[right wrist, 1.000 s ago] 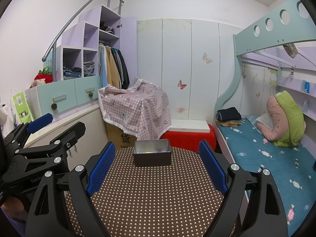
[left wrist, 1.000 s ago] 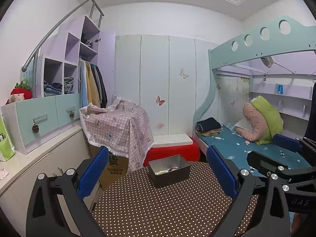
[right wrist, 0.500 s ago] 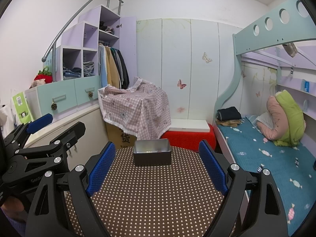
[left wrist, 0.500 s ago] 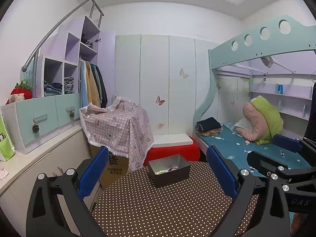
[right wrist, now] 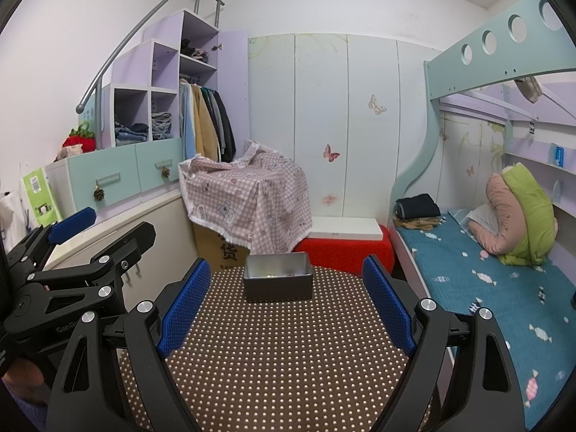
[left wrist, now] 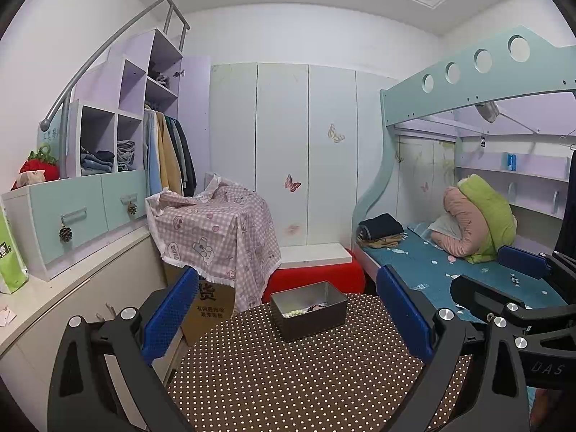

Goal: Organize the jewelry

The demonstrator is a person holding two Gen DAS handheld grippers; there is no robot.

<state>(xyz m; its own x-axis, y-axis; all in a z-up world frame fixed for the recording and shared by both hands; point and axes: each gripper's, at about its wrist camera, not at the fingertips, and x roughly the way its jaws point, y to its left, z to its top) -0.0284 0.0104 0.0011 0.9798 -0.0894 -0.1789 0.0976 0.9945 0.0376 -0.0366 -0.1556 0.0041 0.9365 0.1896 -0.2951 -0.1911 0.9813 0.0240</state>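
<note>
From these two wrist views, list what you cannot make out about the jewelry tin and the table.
- Contents of the tin: left wrist view shows pale beads and a darker strand, too small to identify; in the right wrist view the tin's near wall hides most of the inside.
- Near edge of the dotted table: cut off by the picture's lower edge and the open right gripper in the right wrist view.
- Table legs: hidden under the top, both views.

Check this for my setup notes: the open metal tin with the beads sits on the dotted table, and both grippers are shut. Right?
Not quite. The metal tin with beads does sit on the dotted table, but both wrist views show the left gripper and right gripper open, fingers wide apart, holding nothing.
</note>
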